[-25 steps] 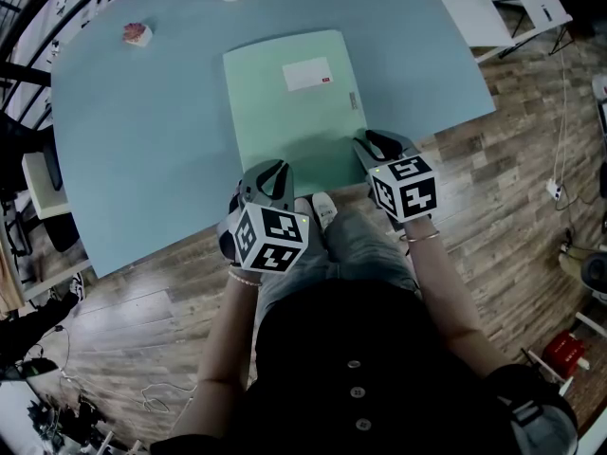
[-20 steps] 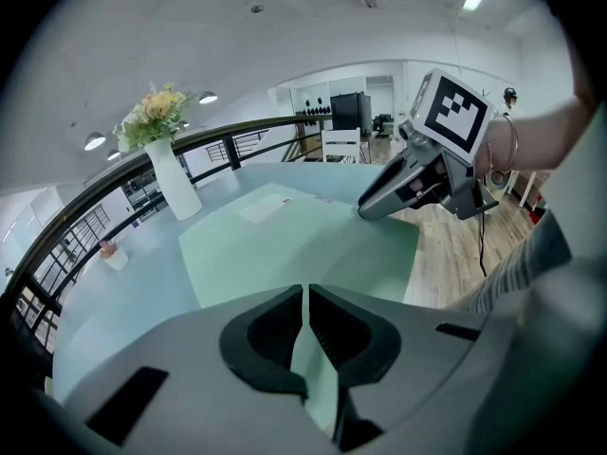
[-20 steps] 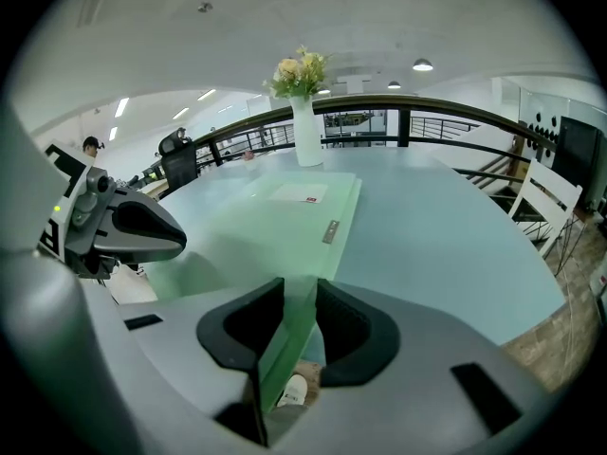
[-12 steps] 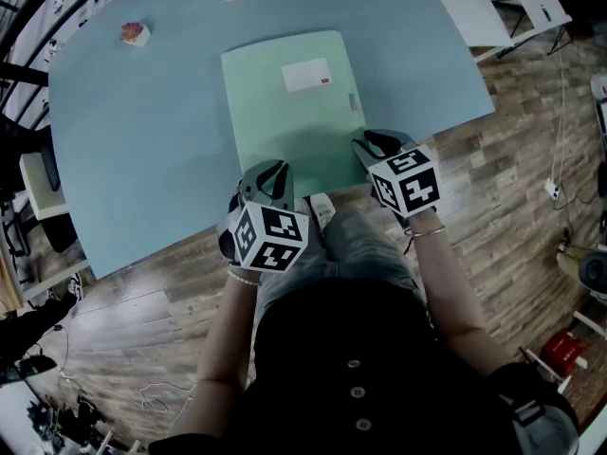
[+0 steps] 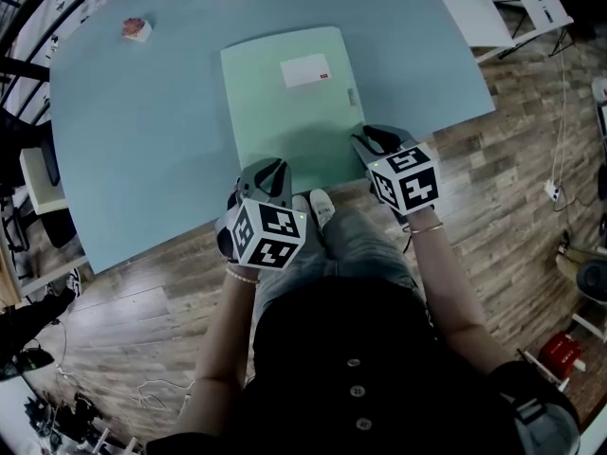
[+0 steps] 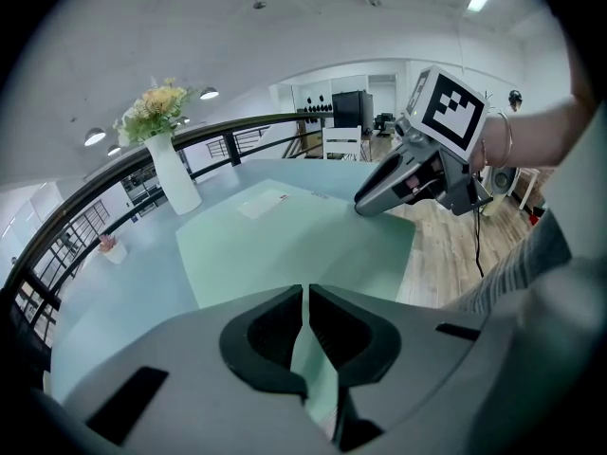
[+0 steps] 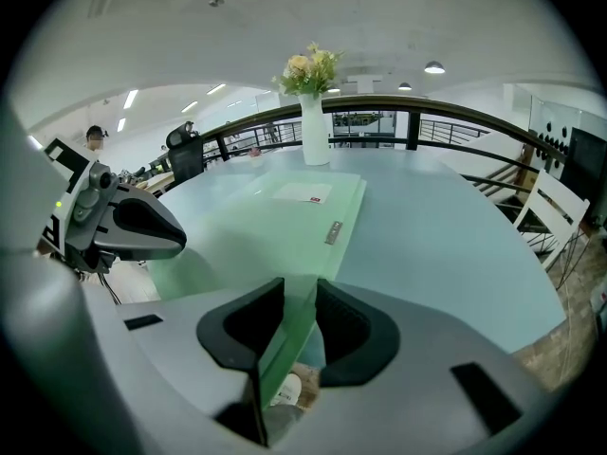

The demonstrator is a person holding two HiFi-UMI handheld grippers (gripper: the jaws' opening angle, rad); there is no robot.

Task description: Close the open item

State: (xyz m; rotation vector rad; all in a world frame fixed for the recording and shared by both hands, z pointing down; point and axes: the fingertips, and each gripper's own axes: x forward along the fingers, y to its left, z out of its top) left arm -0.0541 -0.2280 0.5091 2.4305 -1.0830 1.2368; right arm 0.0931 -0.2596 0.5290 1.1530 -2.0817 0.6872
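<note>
The biggest container is the pale green folder (image 5: pixel 285 121). It lies flat on the worktop (image 5: pixel 142 140) with its cover down, so nothing inside it can be seen. Its near edge is at the worktop's edge, directly in front of the person. On the cover there is a white label (image 5: pixel 306 70), and on the right edge a small clasp (image 5: pixel 352 97).

The second container is a white vase (image 6: pixel 175 183) at the far side, well apart from the folder. It holds a bunch of pale flowers (image 6: pixel 156 102).

The left claw (image 6: pixel 305 297) is at the near left corner of the folder. Its jaws are very narrow, almost together, and a thin strip of the green material is pinched between them. The right claw (image 7: pixel 300 297) is at the near right corner. Its jaws stand wider, and the green edge of the folder fills the gap between the pads, so it also holds the folder.

The worktop is light blue and has a rounded shape. Far on its left side sits a small pink and white thing (image 5: pixel 136 28); I cannot tell what it is.

Under the worktop is a wooden plank floor (image 5: pixel 512 188), where the person's white shoe (image 5: pixel 322 207) shows between the two claws. A white chair (image 5: pixel 517 3) stands at the right far corner. Behind the worktop runs a dark curved railing (image 7: pixel 398 105), and the ceiling is white with lamps.
</note>
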